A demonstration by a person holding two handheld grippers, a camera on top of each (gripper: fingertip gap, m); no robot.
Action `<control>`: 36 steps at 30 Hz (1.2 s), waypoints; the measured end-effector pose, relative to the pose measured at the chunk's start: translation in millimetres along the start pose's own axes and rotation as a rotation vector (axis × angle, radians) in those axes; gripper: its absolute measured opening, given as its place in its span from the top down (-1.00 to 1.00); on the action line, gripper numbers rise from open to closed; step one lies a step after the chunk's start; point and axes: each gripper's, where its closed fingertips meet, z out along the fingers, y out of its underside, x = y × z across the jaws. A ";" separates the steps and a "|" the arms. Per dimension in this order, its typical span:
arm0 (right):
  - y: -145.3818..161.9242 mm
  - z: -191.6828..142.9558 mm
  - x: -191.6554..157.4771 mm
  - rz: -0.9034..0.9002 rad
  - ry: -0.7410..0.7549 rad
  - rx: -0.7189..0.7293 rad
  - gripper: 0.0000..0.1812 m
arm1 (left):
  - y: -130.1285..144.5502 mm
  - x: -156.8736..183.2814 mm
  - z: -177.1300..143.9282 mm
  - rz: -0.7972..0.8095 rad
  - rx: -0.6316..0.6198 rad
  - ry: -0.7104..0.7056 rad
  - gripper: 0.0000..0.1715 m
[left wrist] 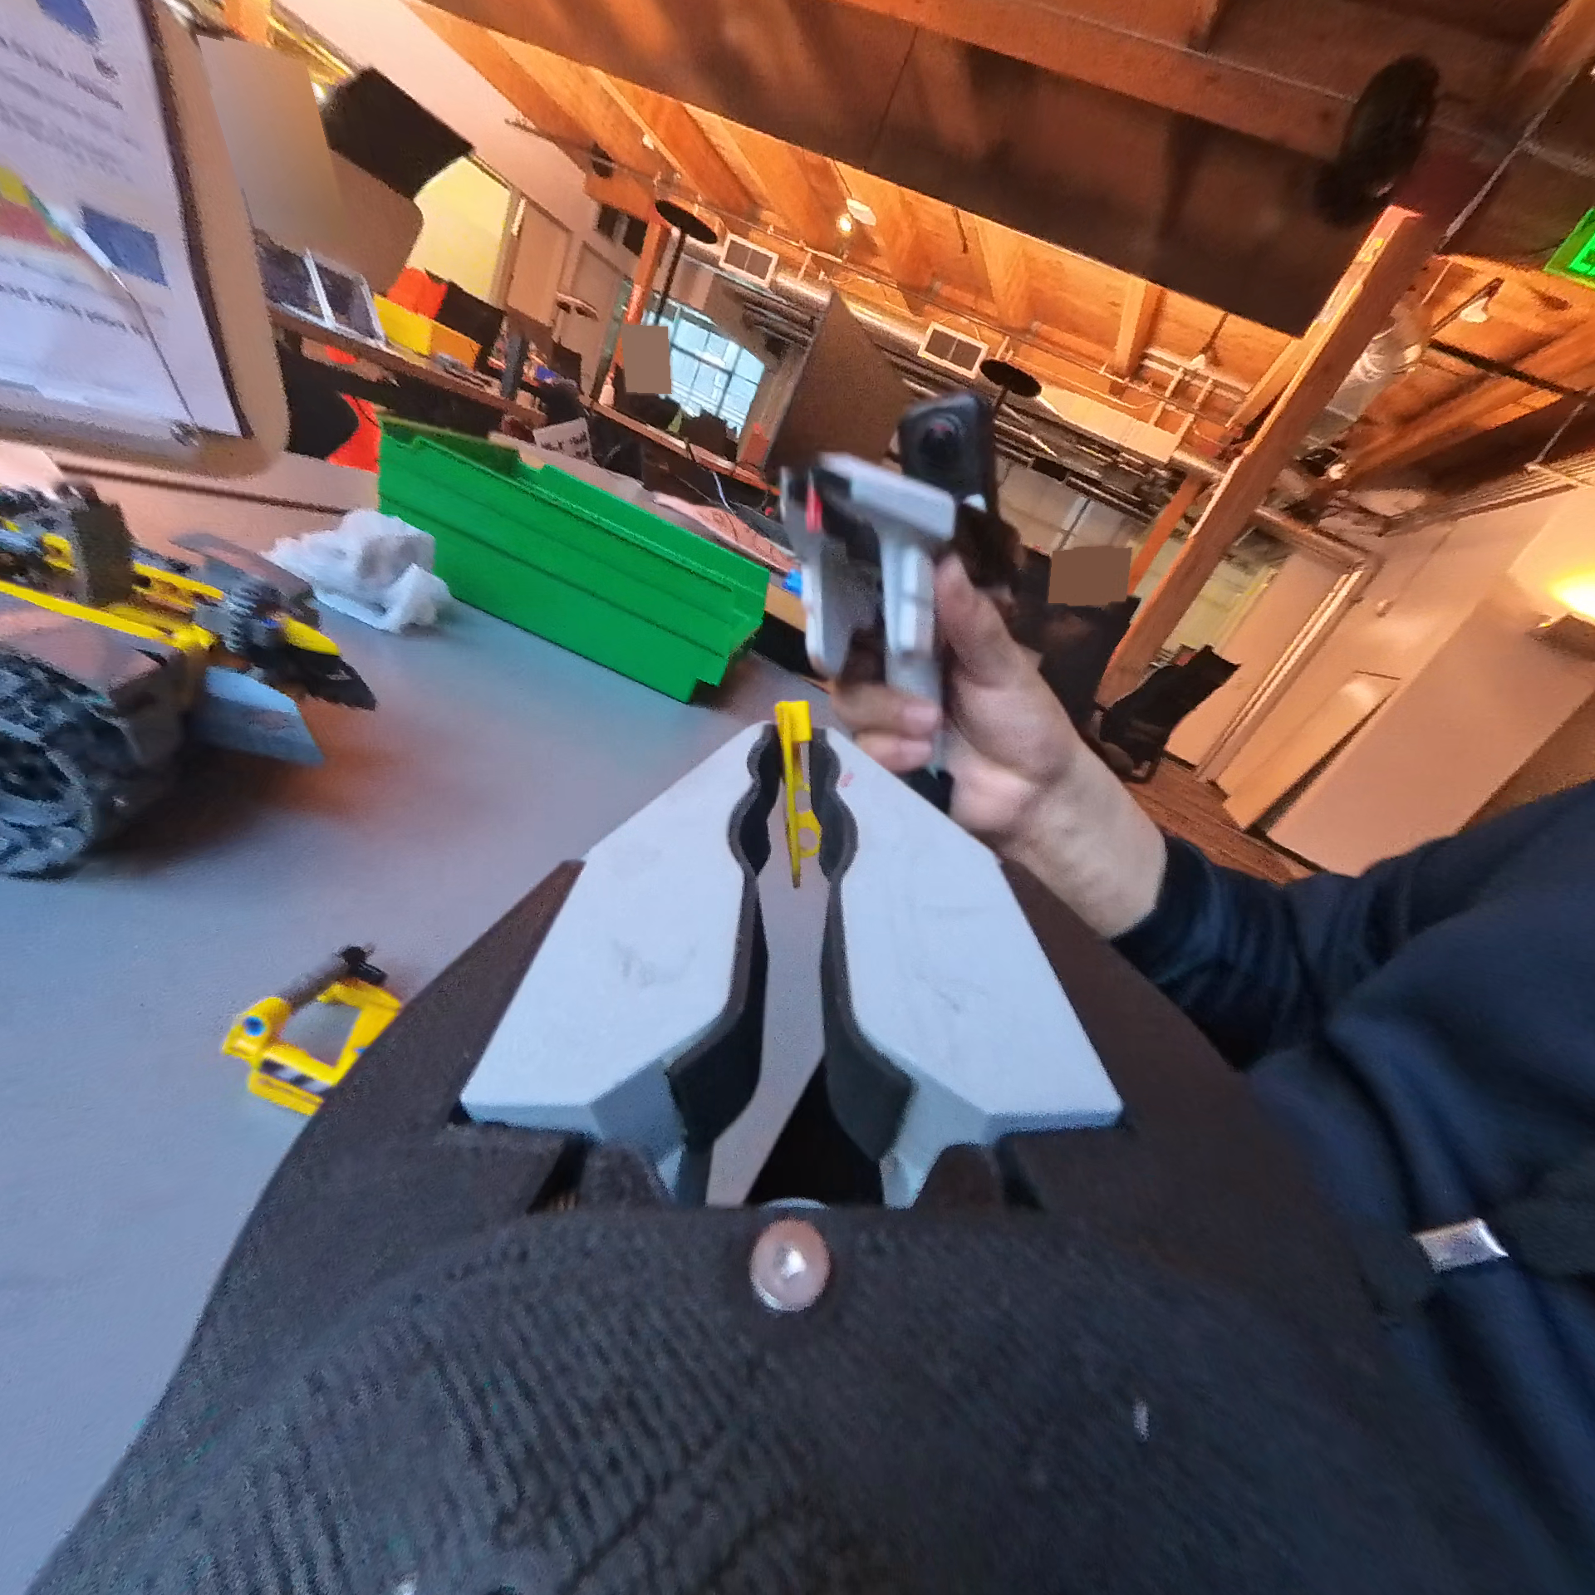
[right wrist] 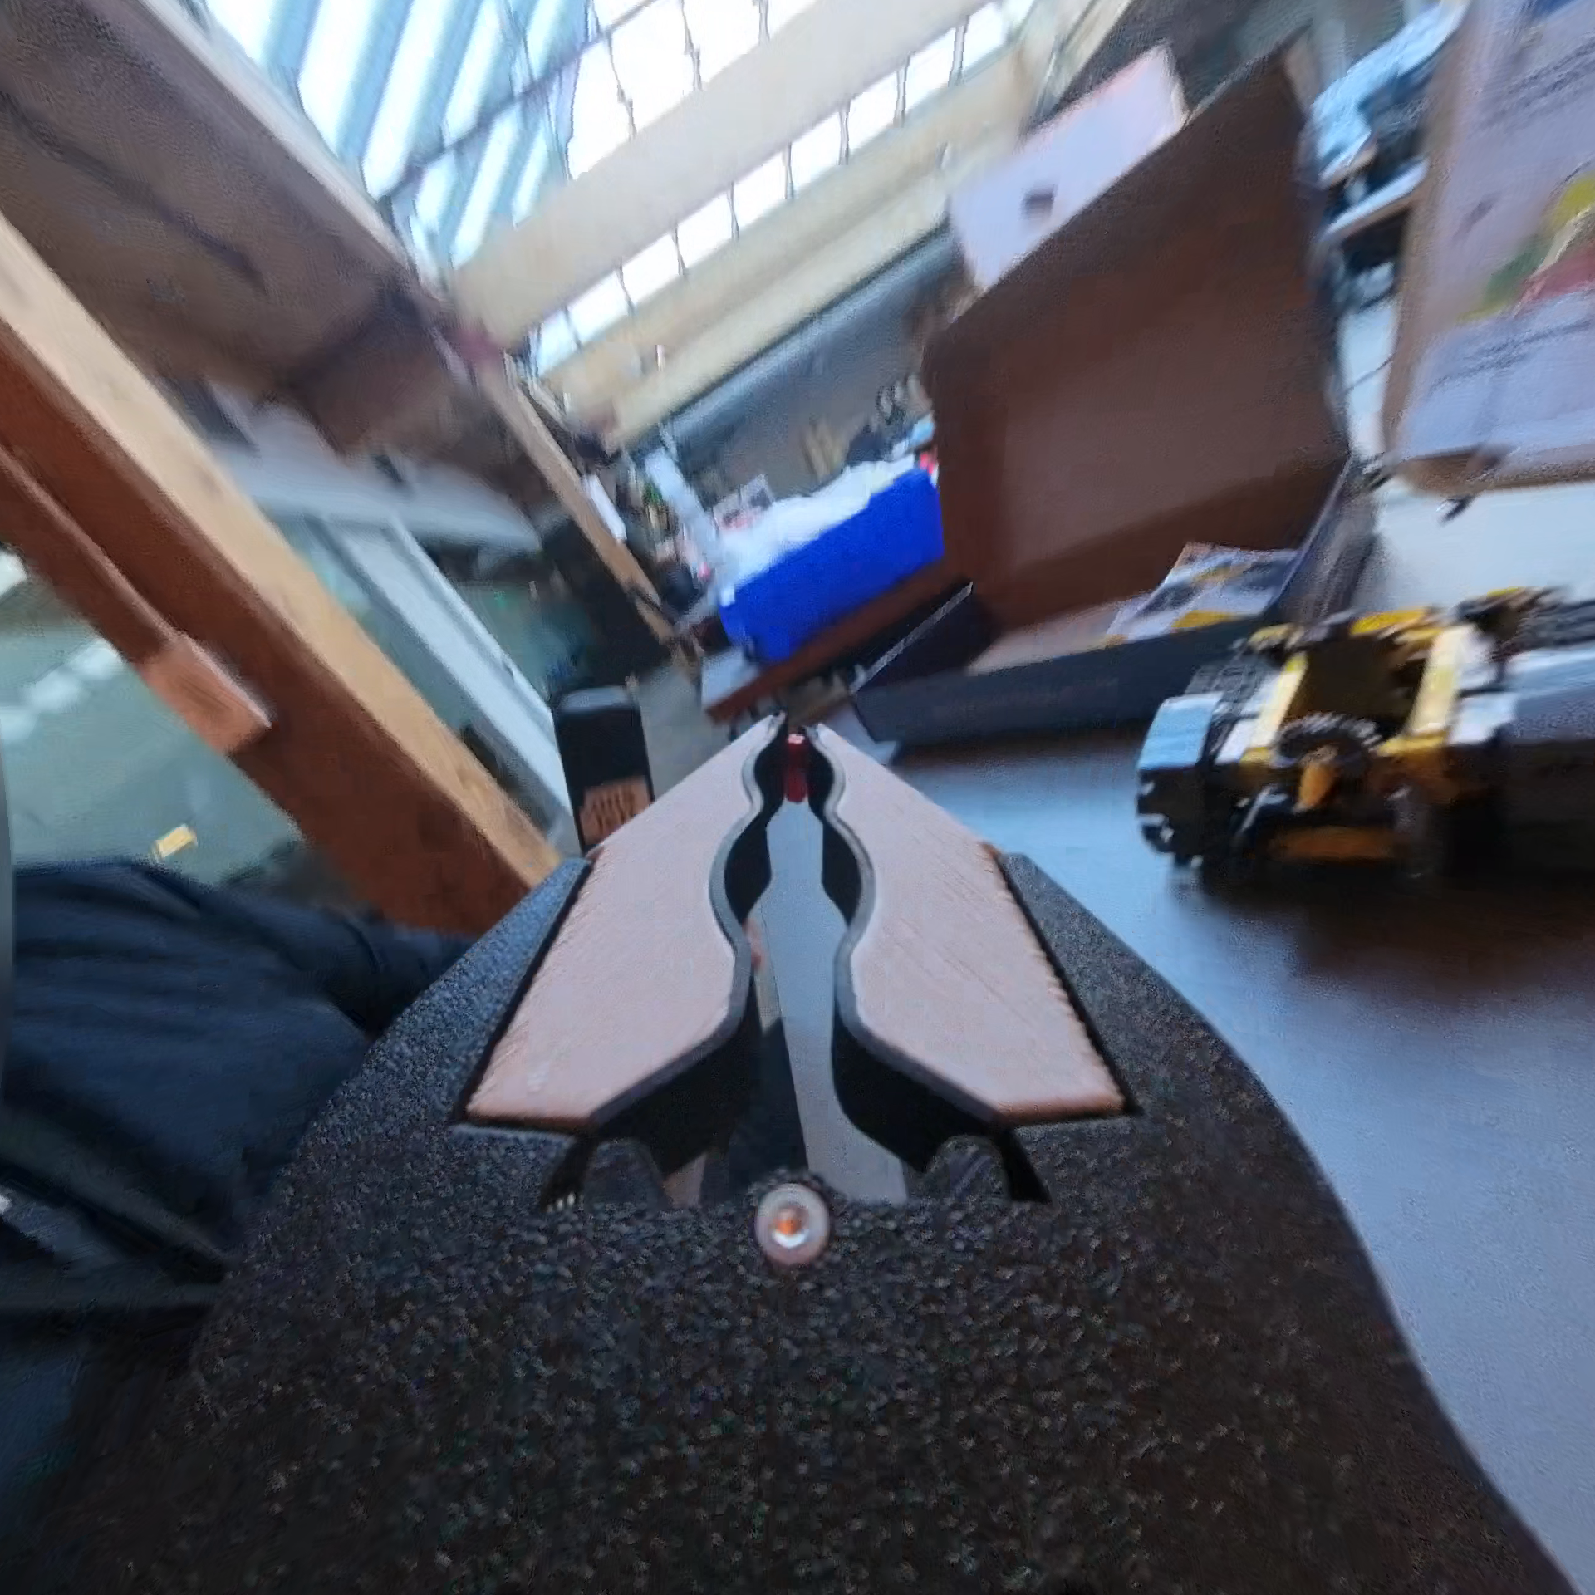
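My left gripper [left wrist: 794, 747] is shut on a thin yellow toy-brick beam [left wrist: 796, 790] and holds it upright above the grey table [left wrist: 431, 820]. My right gripper [right wrist: 792, 755] is shut on a small red toy-brick pin [right wrist: 792, 768]. It also shows in the left wrist view [left wrist: 816, 526], held in a person's hand just beyond the yellow beam, with the red pin at its tip. A yellow and black toy-brick vehicle [left wrist: 112, 639] stands on the table at the left; in the right wrist view it [right wrist: 1346, 734] is at the right.
A small yellow brick assembly [left wrist: 306, 1027] lies on the table at lower left. A green bin [left wrist: 561, 552] and a white plastic bag [left wrist: 371, 561] sit behind. A cardboard box [right wrist: 1131, 345], a flat printed box [right wrist: 1148, 639] and a blue bin [right wrist: 833, 561] lie farther off. Some 10 cm of space lies between my two pairs of fingers.
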 end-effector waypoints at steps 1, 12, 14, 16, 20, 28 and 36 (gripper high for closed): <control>15.3 8.4 -4.1 -0.006 -0.009 -0.044 0.99 | -1.0 -2.6 -0.8 0.019 0.002 -0.015 0.95; 24.9 -12.6 19.4 0.029 0.035 -0.035 0.98 | 28.5 3.0 4.0 0.138 -0.124 -0.012 0.95; 19.0 -34.4 38.3 -0.040 0.150 -0.056 0.98 | 31.6 8.8 4.6 0.184 -0.140 0.001 0.95; 4.6 -62.5 59.7 -0.135 0.290 -0.066 0.98 | 36.0 14.6 6.0 0.224 -0.165 0.019 0.95; -62.3 -148.9 126.7 -0.353 0.709 -0.081 0.98 | 45.5 26.0 15.3 0.248 -0.211 0.077 0.95; -87.4 -263.6 229.5 -0.216 1.092 -0.372 0.74 | 74.1 42.9 41.7 0.329 -0.349 0.179 0.95; -44.2 -181.4 132.3 -0.178 0.648 -0.252 0.77 | 77.3 28.9 57.5 0.348 -0.389 0.177 0.96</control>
